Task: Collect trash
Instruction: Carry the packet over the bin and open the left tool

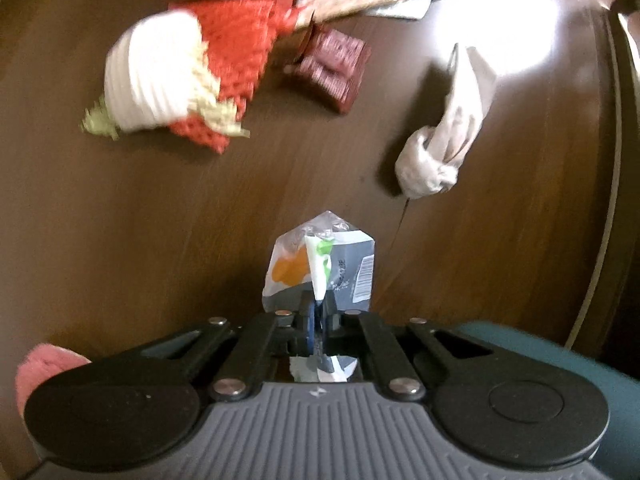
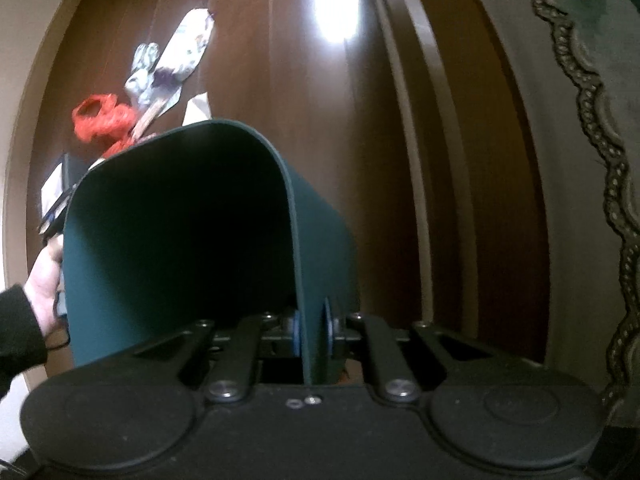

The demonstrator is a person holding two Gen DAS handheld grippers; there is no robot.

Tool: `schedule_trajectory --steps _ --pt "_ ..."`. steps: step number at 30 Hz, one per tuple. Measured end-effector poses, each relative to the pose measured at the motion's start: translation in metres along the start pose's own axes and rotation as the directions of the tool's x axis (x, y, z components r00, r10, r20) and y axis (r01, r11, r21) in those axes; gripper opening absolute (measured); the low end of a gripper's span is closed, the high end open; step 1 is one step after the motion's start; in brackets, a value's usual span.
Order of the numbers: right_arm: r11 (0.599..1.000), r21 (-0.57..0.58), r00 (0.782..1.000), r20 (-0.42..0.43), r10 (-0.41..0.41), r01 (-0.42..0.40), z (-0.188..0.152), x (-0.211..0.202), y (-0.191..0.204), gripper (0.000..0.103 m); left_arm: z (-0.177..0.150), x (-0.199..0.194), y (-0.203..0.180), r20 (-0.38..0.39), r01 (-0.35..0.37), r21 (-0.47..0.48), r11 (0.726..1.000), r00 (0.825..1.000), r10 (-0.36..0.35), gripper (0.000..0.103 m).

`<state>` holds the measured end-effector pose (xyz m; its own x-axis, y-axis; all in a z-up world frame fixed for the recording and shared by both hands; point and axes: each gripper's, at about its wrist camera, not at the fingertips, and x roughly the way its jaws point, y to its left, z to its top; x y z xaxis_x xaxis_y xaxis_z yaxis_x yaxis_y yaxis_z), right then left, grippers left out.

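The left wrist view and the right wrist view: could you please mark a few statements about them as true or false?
1. The left claw is shut on a small printed wrapper. True.
2. The right claw is open and holds nothing. False: it is shut on the wall of the dark green bin.
3. A knotted beige tissue lies on the wooden table, apart from the wrapper. True.
4. The red mesh netting is already inside the bin. False: it still lies on the table.
5. The wrapper shows a barcode. True.
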<state>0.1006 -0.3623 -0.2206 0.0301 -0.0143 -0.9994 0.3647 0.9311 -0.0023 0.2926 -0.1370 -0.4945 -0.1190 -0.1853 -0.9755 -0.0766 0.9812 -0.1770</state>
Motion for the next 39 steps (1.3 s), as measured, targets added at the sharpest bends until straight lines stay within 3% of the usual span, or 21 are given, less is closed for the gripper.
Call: schedule_trajectory --steps 8,13,18,22,25,32,39 --pt "0.989 0.149 1.0 0.001 -0.016 0.015 0.018 -0.007 -0.004 0.012 0.016 -0.086 -0.005 0.08 -0.062 0.089 0.994 0.995 0.055 0.002" --pt "0.983 0.178 0.999 0.013 -0.046 0.043 0.022 -0.015 -0.004 0.012 0.03 -0.165 -0.023 0.159 -0.07 0.149 0.986 0.986 0.046 0.002" --pt "0.981 0.188 0.998 0.016 -0.055 0.051 0.026 -0.021 -0.003 0.012 0.026 -0.242 -0.051 0.205 -0.001 0.218 0.976 0.978 -0.045 0.002" --pt "0.981 0.189 0.998 0.018 -0.054 0.05 0.029 -0.028 0.001 0.012 0.011 -0.281 -0.087 0.189 0.072 0.329 0.941 0.972 -0.141 0.002" --pt "0.981 0.19 0.999 0.026 -0.046 0.04 0.033 -0.029 0.006 0.012 -0.002 -0.285 -0.114 0.138 0.12 0.405 0.907 0.972 -0.19 0.002" --pt "0.983 0.179 0.998 0.037 -0.043 0.036 0.036 -0.034 0.014 0.012 -0.03 -0.243 -0.17 0.043 0.138 0.487 0.862 0.982 -0.181 0.002" --pt "0.987 0.158 0.999 0.022 -0.028 0.024 0.038 -0.039 0.016 0.012 -0.037 -0.209 -0.182 -0.007 0.119 0.487 0.865 0.991 -0.133 0.002"
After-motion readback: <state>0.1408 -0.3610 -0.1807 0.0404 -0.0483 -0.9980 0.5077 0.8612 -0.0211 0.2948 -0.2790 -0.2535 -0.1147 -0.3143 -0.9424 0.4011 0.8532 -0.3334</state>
